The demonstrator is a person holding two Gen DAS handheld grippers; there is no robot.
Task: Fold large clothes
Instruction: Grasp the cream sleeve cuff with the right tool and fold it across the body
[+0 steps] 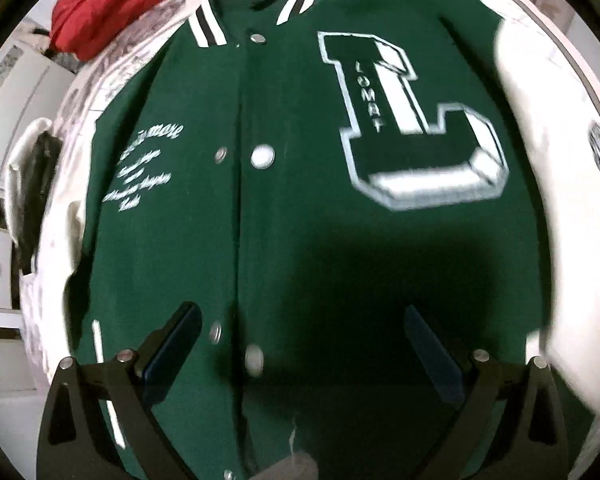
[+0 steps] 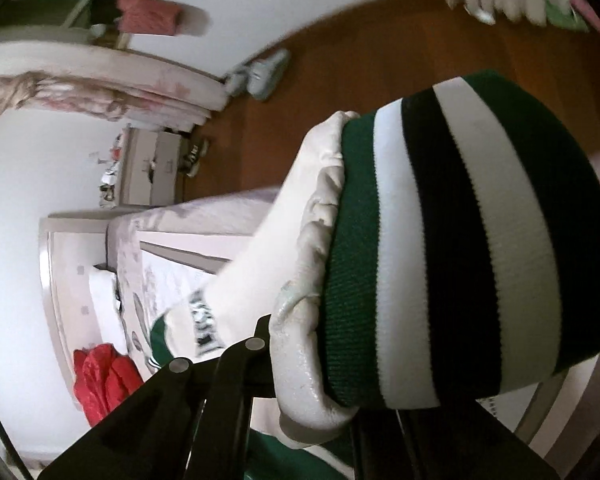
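Note:
A green varsity jacket with a big white "L" patch and snap buttons lies front up on the bed. Its white sleeve runs along the right side. My left gripper hovers open just above the jacket's lower front, with nothing between its fingers. In the right wrist view, the sleeve's ribbed cuff, striped green, white and black, fills the picture. My right gripper is shut on that cuff and holds it raised off the bed. The cuff hides its fingertips, and the white sleeve trails down to the jacket.
The bed has a pale patterned sheet. A red garment lies at its far corner, also in the right wrist view. White cabinets stand beside the bed. A wooden floor holds pale slippers.

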